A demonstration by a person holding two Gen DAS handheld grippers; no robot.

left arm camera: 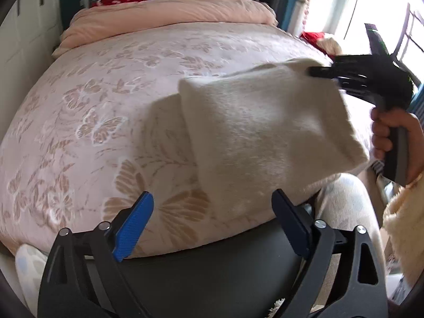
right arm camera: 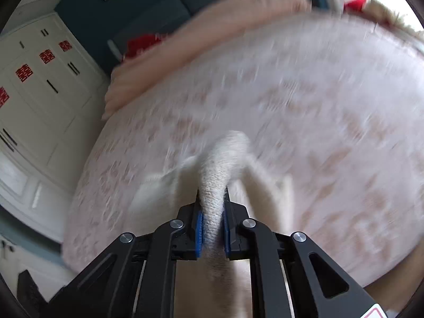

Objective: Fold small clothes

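A cream knitted garment (left arm camera: pixel 265 137) hangs above the pink butterfly-patterned bed (left arm camera: pixel 106 106), one edge clamped in my right gripper (right arm camera: pixel 212 228). My left gripper (left arm camera: pixel 212 217) gapes empty below it. A thin pinch could slip, dropping the cloth crumpled. Motion blur and bunching hide the garment's shape.

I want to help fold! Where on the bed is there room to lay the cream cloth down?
The bedspread is bare between the peach quilt and the near edge, left of the cream cloth. Crowded at right: the right hand-held gripper holds the cloth.
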